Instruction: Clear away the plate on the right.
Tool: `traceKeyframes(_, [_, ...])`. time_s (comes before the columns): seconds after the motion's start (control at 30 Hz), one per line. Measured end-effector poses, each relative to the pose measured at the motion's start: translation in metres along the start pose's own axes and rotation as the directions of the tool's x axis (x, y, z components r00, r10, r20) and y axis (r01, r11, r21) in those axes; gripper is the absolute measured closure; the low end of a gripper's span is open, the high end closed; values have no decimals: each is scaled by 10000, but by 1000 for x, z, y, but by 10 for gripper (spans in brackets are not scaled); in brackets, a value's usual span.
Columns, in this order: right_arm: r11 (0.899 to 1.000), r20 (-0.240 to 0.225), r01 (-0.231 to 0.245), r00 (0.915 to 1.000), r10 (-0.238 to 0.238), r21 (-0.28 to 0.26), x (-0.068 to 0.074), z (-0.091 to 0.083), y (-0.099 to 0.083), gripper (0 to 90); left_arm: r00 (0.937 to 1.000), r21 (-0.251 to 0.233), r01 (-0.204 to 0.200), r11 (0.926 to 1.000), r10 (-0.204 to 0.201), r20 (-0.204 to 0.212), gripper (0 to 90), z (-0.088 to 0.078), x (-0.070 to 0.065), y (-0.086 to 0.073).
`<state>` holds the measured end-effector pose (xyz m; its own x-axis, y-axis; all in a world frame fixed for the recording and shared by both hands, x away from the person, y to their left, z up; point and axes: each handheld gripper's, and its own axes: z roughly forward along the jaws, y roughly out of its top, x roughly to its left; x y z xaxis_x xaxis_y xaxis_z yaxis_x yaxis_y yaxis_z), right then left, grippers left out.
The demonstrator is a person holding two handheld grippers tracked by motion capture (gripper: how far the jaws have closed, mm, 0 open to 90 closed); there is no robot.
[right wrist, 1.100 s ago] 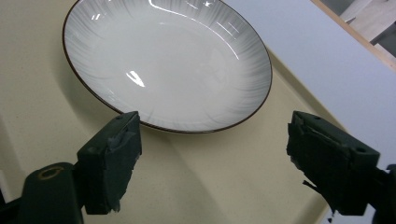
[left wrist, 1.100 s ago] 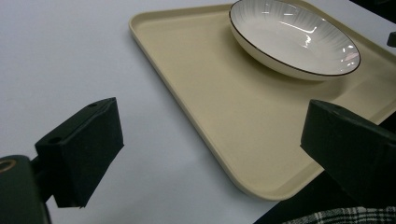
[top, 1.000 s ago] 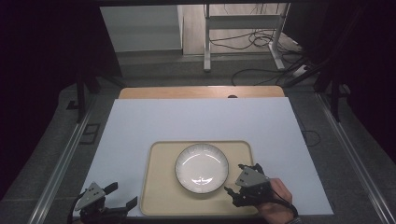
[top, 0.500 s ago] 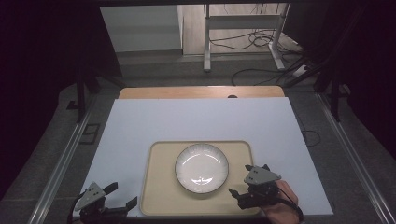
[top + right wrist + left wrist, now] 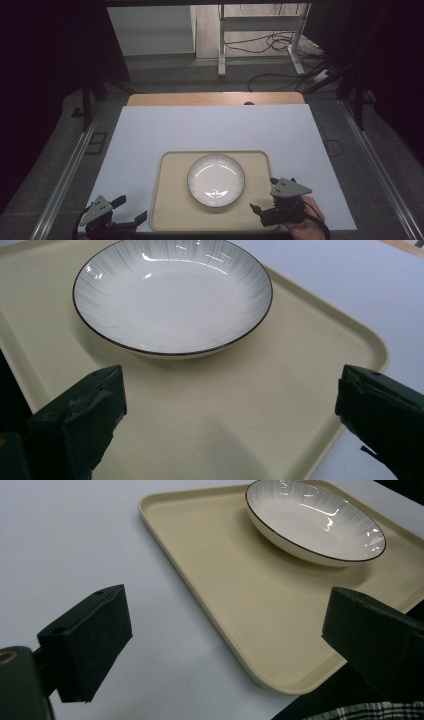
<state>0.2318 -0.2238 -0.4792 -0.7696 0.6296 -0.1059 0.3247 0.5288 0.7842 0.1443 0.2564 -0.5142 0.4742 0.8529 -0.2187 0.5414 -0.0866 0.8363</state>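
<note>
The plate point(image 5: 216, 179) sits in the middle of the beige tray point(image 5: 172, 210), low in the centre of the high view, and nothing holds it; the right gripper point(image 5: 266, 200), at the lower right of that frame over the tray's near right corner, has just been opening its jaws and they now stand wide with only bare tray between them (the right gripper view shows the plate ahead, clear of both pads); the left gripper point(image 5: 131, 211), at the lower left beside the tray's near left corner, also stands wide and empty over the white table point(image 5: 150, 130). The likeliest trouble, as I judge it, is a clumsy approach: a jaw coming in low could strike the plate's dark rim and skate it across the smooth tray; a pinch on the thin sloping lip might slip; a jaw catching the tray's raised edge could jolt tray and plate together.
</note>
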Motion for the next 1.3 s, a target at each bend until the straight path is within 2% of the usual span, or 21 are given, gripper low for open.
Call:
traceKeyframes(0.47, [9978,199,-504,9985,513,-441,-4,-16,-7,0,10000,-3,-11,10000,11,-5,54,0,0,0])
traceKeyframes(0.63, [9971,234,-606,9978,617,-452,-5,-20,-10,0,10000,0,-44,10000,44,-2,54,0,0,0])
traceKeyframes(0.9, [9943,517,-811,9951,848,-685,-8,-29,-17,0,10000,3,-55,10000,55,-6,54,0,0,0])
traceKeyframes(1.3, [9909,992,-1147,9876,1215,-710,-13,-43,-31,0,10000,6,-52,10000,52,-8,53,0,0,0])
